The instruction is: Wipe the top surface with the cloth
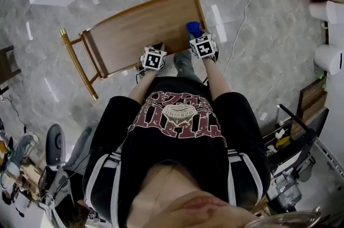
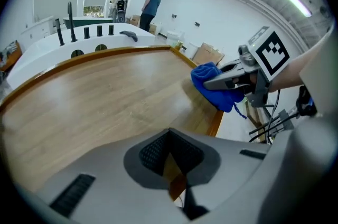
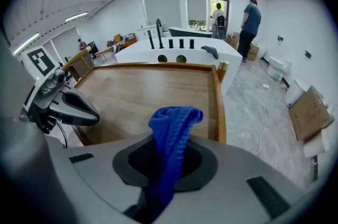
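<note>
Tongs on the left, the left gripper point(image 1: 155, 52), hover over the near edge of the wooden table top point(image 1: 137, 28). Its jaws are drawn almost together and grip nothing; only a sliver of the table's edge shows through the slit between them in the left gripper view. Just to the right, the right gripper point(image 1: 195, 36) has its jaws clamped on the cloth point(image 1: 193, 27). The cloth is a bright blue knitted rag, bunched into a thick fold that stands up out of the jaws point(image 3: 172, 125) and curls over at its tip. It sits at the near right corner of the top. From the left gripper view the cloth point(image 2: 209, 79) hangs down over the raised rim there, though whether it presses on the wood cannot be told. The top is pale brown with a straight grain, framed by a darker raised lip and carried on gold-coloured legs. Beyond the table stands a white tub point(image 3: 182, 47) with a row of black fittings upright along its deck and a small grey object lying on its rim; its inside is out of sight. Farther right on the grey marble floor lies a brown cardboard box point(image 3: 307, 112), its contents not visible.
</note>
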The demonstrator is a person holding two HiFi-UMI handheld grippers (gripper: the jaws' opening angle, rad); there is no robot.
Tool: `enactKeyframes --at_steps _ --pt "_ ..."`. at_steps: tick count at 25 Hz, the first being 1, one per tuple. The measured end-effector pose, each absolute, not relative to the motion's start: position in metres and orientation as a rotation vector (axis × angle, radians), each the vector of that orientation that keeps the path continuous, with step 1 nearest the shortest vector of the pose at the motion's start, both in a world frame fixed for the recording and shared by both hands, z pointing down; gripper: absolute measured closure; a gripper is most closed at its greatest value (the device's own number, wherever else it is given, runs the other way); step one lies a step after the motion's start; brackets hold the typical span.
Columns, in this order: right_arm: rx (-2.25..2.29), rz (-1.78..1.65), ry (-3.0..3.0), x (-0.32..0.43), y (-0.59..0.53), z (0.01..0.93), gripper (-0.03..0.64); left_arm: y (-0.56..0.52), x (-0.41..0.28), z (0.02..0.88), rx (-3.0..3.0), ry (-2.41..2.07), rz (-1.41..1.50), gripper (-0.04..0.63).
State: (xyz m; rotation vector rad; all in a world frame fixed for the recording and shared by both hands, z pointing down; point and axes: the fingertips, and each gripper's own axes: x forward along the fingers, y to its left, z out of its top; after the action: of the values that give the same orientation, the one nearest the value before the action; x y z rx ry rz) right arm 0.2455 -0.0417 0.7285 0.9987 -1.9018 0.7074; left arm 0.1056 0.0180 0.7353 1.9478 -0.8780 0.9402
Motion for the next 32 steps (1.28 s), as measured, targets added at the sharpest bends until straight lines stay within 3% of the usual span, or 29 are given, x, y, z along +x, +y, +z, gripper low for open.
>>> enactKeyframes --at_steps 12,32 --pt "0.83 0.725 -2.151 0.142 -0.04 0.694 0.558 -0.012 0.09 0.689 2.092 -1.031 0.835 0.549" --pt "0.835 0.562 -2.458 0.058 -0.081 0.58 0.558 -0.063 0.028 0.565 2.131 -1.379 0.529 0.549"
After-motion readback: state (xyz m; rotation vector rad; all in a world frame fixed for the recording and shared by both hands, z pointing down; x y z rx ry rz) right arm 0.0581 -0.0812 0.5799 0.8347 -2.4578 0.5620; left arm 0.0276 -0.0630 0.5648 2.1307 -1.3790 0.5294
